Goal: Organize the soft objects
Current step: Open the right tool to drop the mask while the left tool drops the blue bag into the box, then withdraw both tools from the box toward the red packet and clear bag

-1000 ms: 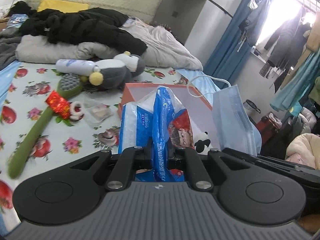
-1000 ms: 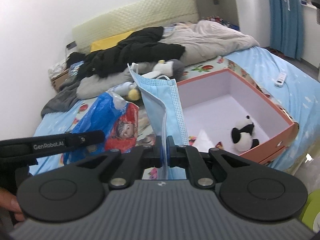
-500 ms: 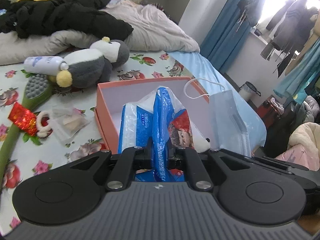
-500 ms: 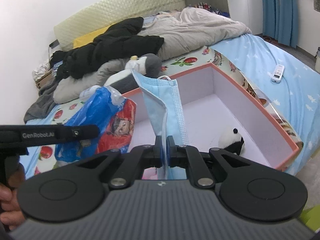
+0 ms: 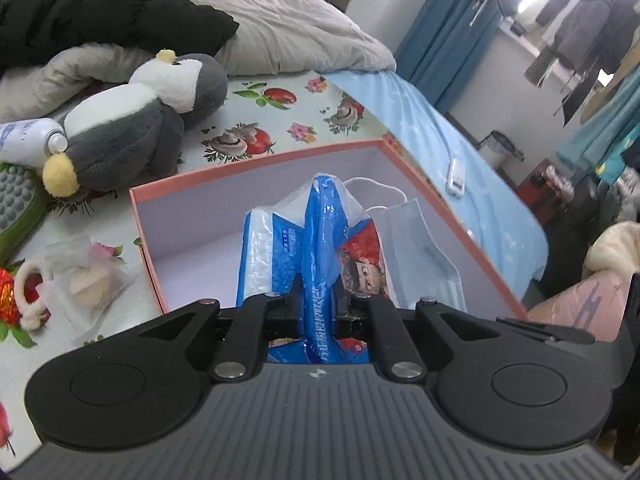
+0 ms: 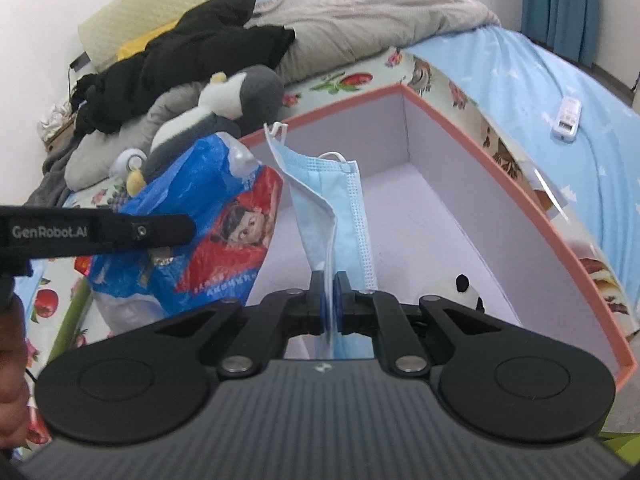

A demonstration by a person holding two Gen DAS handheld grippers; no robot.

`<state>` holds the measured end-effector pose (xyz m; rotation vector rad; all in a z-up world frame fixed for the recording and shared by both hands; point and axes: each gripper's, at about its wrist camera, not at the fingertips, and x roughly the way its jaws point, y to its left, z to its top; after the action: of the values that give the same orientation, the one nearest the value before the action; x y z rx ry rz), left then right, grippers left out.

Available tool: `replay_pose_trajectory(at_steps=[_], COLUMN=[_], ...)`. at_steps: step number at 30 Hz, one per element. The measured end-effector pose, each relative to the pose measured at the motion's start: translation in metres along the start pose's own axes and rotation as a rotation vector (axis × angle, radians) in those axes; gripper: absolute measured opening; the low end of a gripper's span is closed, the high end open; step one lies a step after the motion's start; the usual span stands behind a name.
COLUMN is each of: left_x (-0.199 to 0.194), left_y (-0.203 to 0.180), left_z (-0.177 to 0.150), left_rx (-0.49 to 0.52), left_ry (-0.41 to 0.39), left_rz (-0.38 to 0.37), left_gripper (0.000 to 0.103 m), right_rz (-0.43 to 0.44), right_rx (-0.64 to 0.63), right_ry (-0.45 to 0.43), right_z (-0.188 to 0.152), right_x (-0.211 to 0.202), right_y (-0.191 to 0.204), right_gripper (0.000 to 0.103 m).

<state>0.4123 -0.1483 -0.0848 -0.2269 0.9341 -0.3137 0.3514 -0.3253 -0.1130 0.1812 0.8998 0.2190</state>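
Observation:
My left gripper (image 5: 318,304) is shut on a blue tissue pack (image 5: 316,248) and holds it over the orange box (image 5: 256,160). The pack also shows in the right wrist view (image 6: 208,216), beside the left gripper's finger. My right gripper (image 6: 330,296) is shut on a light blue face mask (image 6: 332,192), held upright above the box's white inside (image 6: 420,216). The mask shows in the left wrist view (image 5: 424,248) just right of the pack. A small panda toy (image 6: 466,292) lies in the box near its front wall.
A grey penguin plush (image 5: 136,120) lies on the bed behind the box. A white bottle (image 5: 24,140), a green brush (image 5: 16,208) and a plastic pouch (image 5: 88,280) lie to the left. A remote (image 6: 566,118) lies on the blue sheet. Black clothes (image 6: 188,60) pile at the back.
Both grippers have moved forward and down over the box with the tissue pack and the mask still held. The box now fills more of both views.

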Motion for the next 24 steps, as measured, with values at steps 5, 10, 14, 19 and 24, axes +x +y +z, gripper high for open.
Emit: replay_pose_trajectory(at_steps=[5, 10, 14, 19, 24], left_x=[0.017, 0.006, -0.016, -0.055, -0.095], left_y=[0.003, 0.004, 0.002, -0.006, -0.018], left_z=[0.0, -0.005, -0.01, -0.023, -0.047], left_rx=[0.024, 0.027, 0.041, 0.044, 0.056], left_ry=[0.037, 0.013, -0.012, -0.052, -0.074], left_rz=[0.005, 0.028, 0.036, 0.036, 0.037], left_gripper=[0.05, 0.05, 0.05, 0.05, 0.05], right_rz=[0.002, -0.015, -0.013, -0.006, 0.001], right_rx=[0.014, 0.02, 0.02, 0.021, 0.031], right_ry=[0.028, 0.009, -0.014, -0.048, -0.073], right_z=[0.002, 0.001, -0.001, -0.013, -0.029], right_x=[0.007, -0.003, -0.021, -0.053, -0.083], right_y=[-0.003, -0.001, 0.002, 0.012, 0.02], right_gripper=[0.023, 0.037, 0.037, 0.037, 0.037])
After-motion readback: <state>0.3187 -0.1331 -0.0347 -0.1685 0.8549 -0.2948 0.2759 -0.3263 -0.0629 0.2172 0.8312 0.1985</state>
